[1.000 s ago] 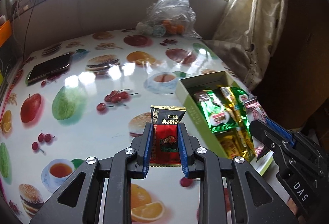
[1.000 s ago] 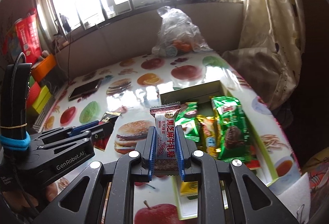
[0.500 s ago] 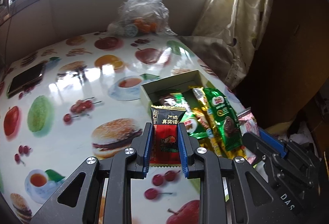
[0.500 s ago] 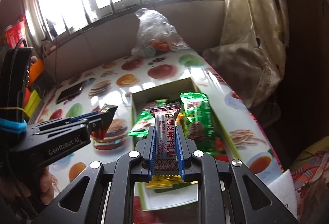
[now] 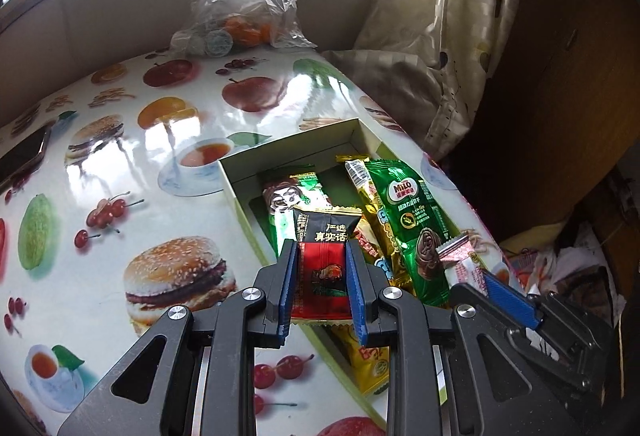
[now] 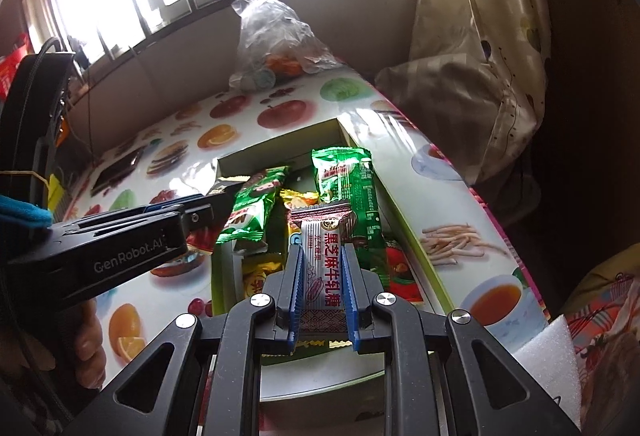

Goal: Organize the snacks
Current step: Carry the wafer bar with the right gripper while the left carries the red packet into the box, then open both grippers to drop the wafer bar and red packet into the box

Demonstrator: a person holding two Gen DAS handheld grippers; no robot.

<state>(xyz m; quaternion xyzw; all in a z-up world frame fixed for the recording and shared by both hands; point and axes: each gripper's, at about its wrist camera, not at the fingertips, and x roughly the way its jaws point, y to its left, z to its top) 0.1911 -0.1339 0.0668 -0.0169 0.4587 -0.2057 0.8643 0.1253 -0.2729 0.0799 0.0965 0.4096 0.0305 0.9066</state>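
My left gripper (image 5: 322,256) is shut on a black and red snack packet (image 5: 325,264) and hangs over the left edge of an open pale green box (image 5: 288,147). My right gripper (image 6: 323,260) is shut on a white and maroon sesame candy packet (image 6: 322,268), held above the near half of the same box (image 6: 276,151). Inside lie green Milo wafer packets (image 5: 412,211) and yellow packets (image 5: 368,360). The left gripper's body (image 6: 100,248) shows at the left of the right wrist view, the right gripper's body (image 5: 520,312) at the lower right of the left wrist view.
The table wears a glossy fruit and burger print cloth (image 5: 120,163). A clear plastic bag with oranges (image 5: 244,15) sits at the far edge, a dark phone (image 5: 20,155) at the left. A curtain (image 5: 440,35) hangs on the right, beyond the table edge.
Both grippers have carried their packets toward the box and a little lower; the box has grown larger and now lies directly under them. Both grips are unchanged.
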